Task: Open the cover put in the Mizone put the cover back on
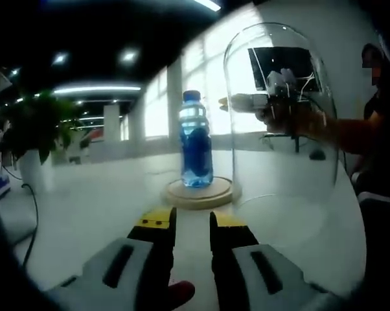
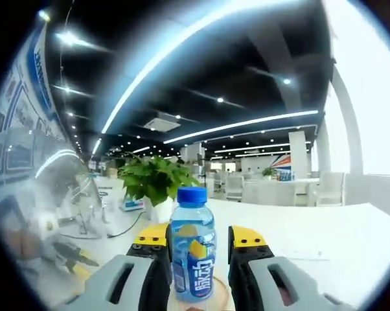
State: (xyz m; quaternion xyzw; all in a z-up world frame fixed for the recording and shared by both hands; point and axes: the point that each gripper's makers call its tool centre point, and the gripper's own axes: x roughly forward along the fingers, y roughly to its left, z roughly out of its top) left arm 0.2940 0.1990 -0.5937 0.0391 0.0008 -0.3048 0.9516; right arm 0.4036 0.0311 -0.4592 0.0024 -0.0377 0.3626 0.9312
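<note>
Since the blue plastic Mizone bottle point(image 1: 196, 146) already stands on the round wooden base point(image 1: 200, 193), draw your right gripper point(image 2: 199, 236) back without nudging it; its jaws are spread wide either side. Your left gripper point(image 1: 193, 223) is narrowly parted and empty. Use it to lower the clear glass dome cover point(image 1: 311, 168), now beside the base, squarely over the bottle.

Clear glossy glass dome point(image 1: 282, 110); clear plastic bottle point(image 1: 196, 139), blue plastic cap point(image 2: 192, 195); matt pale wood base point(image 1: 200, 193); smooth white table point(image 1: 104, 207).
</note>
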